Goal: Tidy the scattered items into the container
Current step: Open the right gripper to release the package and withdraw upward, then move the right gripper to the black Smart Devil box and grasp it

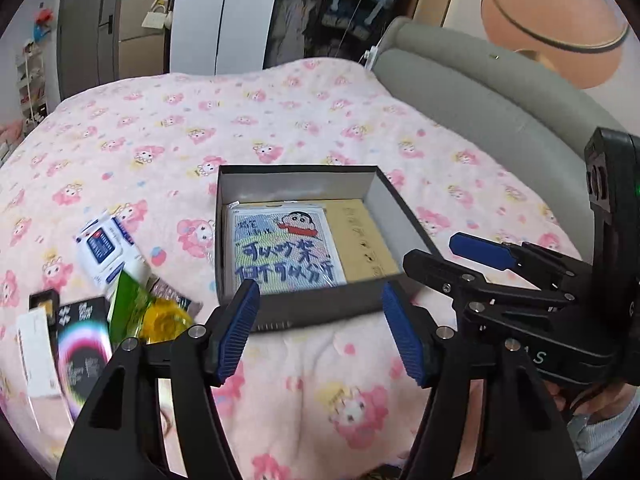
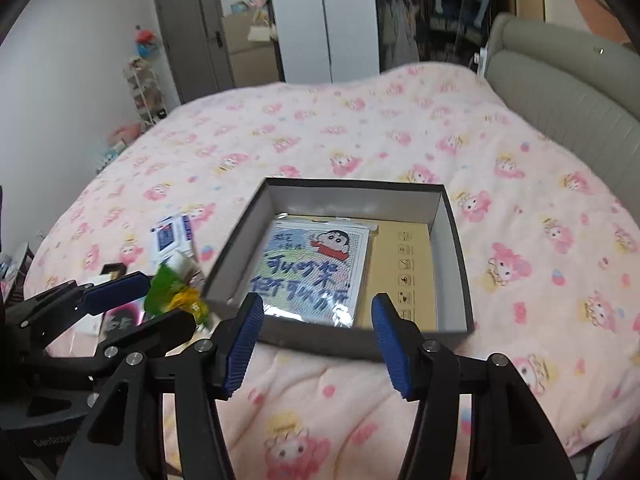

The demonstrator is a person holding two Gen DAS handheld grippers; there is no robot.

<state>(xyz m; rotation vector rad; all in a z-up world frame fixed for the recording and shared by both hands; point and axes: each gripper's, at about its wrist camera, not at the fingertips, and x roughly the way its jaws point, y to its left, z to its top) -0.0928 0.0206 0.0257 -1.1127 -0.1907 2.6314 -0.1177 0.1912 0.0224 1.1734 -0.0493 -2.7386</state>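
Clutter lies heaped on the blanket at far left: a wipes pack, a green packet, something yellow (blurred, perhaps a toy) and dark cartons. Right of it stands the box, with a cartoon sheet flat inside. Left gripper hangs before the box's near wall, jaws well apart and empty; right gripper, also parted and empty, is farther right. So the left one is nearer the heap.
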